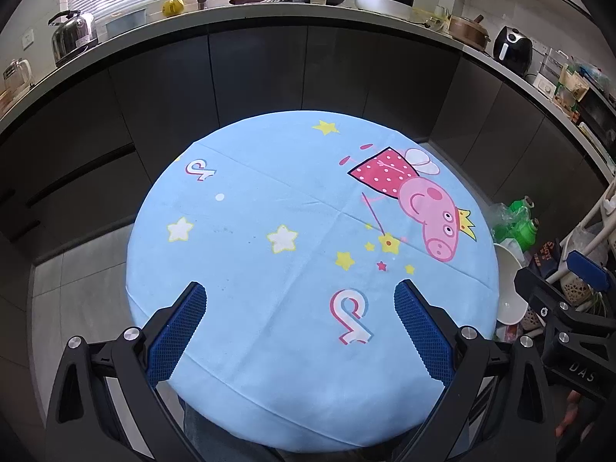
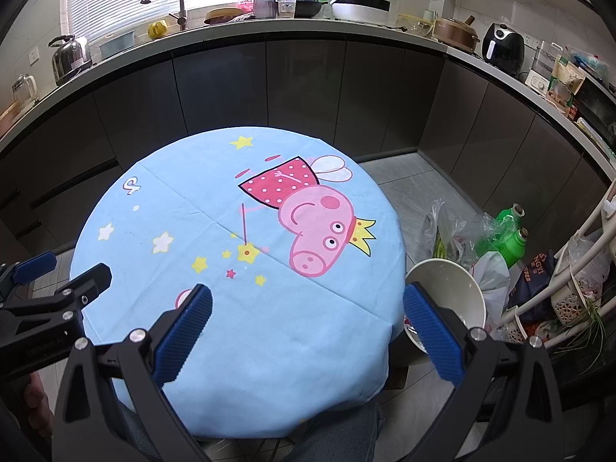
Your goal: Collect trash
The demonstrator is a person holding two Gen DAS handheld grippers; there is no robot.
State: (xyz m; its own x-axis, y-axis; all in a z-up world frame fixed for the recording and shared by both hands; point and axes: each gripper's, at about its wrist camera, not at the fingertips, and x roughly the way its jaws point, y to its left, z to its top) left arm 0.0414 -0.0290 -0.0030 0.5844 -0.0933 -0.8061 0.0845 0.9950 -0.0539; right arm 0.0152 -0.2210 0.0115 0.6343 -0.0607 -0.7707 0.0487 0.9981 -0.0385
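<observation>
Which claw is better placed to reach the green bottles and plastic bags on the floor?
Right, probably. The green bottles and plastic bags lie beyond the table's right edge, nearer the open right claw. The open left claw hovers over the table.

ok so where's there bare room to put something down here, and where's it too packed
The round table's blue cloth lies bare edge to edge, with both sets of jaws open over its near rim. The grey floor tiles between table and dark cabinets are also free. Crowded: the floor right of the table, with the white bowl, plastic bags and green bottles, and the countertop.
</observation>
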